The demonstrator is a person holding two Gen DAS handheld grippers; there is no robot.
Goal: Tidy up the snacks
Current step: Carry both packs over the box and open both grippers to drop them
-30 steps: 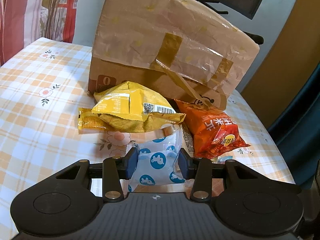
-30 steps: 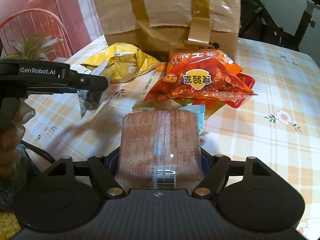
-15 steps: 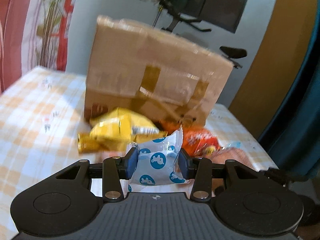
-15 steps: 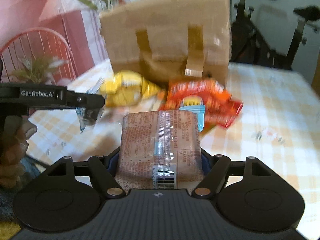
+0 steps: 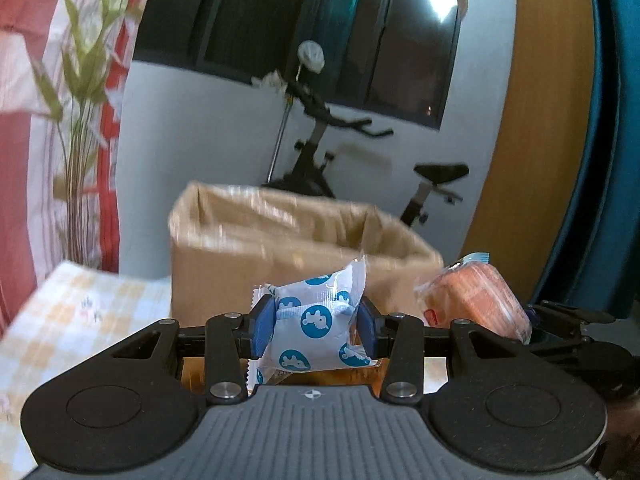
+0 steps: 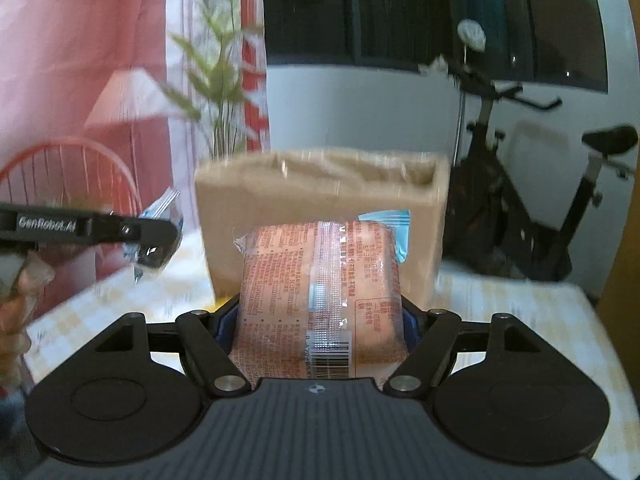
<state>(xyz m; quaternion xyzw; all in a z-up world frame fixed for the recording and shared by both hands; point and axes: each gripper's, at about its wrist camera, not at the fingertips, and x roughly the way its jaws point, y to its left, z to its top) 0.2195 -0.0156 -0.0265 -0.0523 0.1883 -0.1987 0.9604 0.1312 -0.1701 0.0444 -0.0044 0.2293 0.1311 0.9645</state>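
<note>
My left gripper (image 5: 316, 330) is shut on a small white packet with blue dots (image 5: 316, 326), held up in front of the open cardboard box (image 5: 240, 256). My right gripper (image 6: 320, 316) is shut on a flat orange snack pack (image 6: 320, 292), level with the same box (image 6: 320, 196). In the left wrist view the orange pack (image 5: 476, 300) shows at the right. In the right wrist view the left gripper (image 6: 152, 240) with its packet shows at the left. The snacks on the table are hidden behind the grippers.
The table has a checked cloth (image 5: 80, 308) (image 6: 520, 312). An exercise bike (image 5: 320, 152) (image 6: 520, 208) stands behind the box. A plant (image 6: 216, 92) and a red chair (image 6: 80, 176) are at the left.
Both grippers have risen with their packets. The view now looks over the box's open top, and the yellow and red bags on the table have dropped out of sight.
</note>
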